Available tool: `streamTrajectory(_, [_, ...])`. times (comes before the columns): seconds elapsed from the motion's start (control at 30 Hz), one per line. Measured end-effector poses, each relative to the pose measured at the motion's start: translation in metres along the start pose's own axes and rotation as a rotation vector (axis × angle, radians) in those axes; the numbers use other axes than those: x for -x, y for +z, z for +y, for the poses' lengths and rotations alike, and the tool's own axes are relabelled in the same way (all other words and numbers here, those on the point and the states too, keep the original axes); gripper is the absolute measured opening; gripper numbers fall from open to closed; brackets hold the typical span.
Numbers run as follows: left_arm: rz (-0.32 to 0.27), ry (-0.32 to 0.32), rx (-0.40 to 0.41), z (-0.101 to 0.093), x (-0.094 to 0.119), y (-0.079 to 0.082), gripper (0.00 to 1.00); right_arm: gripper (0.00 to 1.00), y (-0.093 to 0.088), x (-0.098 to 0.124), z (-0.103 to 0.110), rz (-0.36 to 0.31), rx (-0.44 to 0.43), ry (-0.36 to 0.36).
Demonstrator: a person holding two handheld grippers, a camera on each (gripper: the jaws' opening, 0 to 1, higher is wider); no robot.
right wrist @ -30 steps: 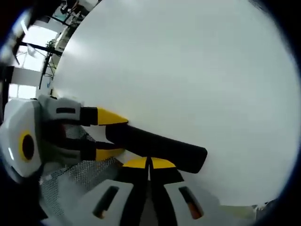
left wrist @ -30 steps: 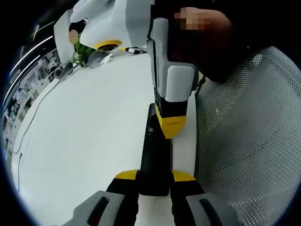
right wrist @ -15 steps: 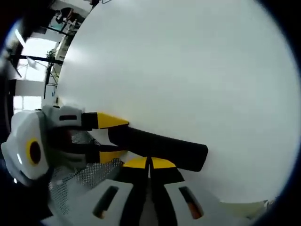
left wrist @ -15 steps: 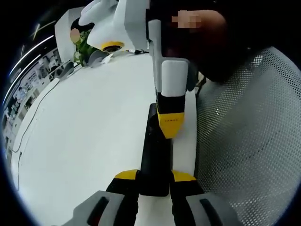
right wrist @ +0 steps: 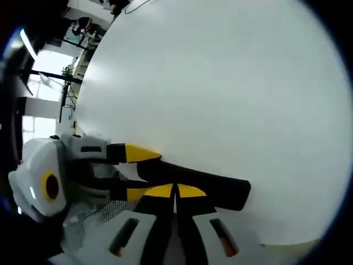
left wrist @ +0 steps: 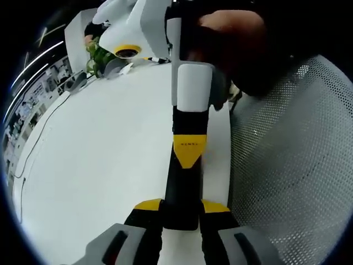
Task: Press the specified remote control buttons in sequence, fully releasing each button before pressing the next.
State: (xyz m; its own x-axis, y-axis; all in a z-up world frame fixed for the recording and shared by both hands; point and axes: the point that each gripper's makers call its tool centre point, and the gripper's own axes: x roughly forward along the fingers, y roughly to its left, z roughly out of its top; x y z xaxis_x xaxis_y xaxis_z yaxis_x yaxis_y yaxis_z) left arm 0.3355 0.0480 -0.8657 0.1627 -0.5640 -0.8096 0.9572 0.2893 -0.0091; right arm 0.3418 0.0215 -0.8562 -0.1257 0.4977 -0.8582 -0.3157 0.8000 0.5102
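A: What has changed in the left gripper view over the last second?

B: The right hand-held gripper (left wrist: 187, 152) has slid along the remote control (left wrist: 179, 193) toward the left hand-held gripper (left wrist: 181, 207); its yellow tip now sits lower on the black body, closer to the left one's jaws. The remote itself has not shifted. The left hand-held gripper clamps the remote's near end between its yellow-tipped jaws, just above the white tabletop (left wrist: 94, 165), with a mesh chair back (left wrist: 287, 165) off to its right.

A: And the right gripper view?

B: There the right hand-held gripper (right wrist: 175, 191) has its jaws pressed together, tips resting on the remote control (right wrist: 198, 179), which stretches across just beyond them. The left hand-held gripper (right wrist: 135, 171) comes in from the left, pinching the remote's end. The tabletop (right wrist: 220, 83) spreads out ahead.

A: What could go wrong from here?

B: I judge the tip could land between buttons or on two at once, since I cannot make out the buttons under it. Pushing hard near the free end might also lever the remote in the left grip and twist it.
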Motion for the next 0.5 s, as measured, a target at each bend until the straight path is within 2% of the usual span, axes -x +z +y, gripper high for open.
streamTrajectory(0.43, [0.002, 0.000, -0.004, -0.0004, -0.0001, 0.0003, 0.25, 0.00, -0.0009, -0.0014, -0.0017, 0.002, 0.028, -0.037])
streamTrajectory(0.5, [0.003, -0.001, -0.004, -0.0006, 0.0001, 0.0004, 0.25, 0.00, -0.0010, -0.0016, -0.0014, 0.000, 0.056, -0.057])
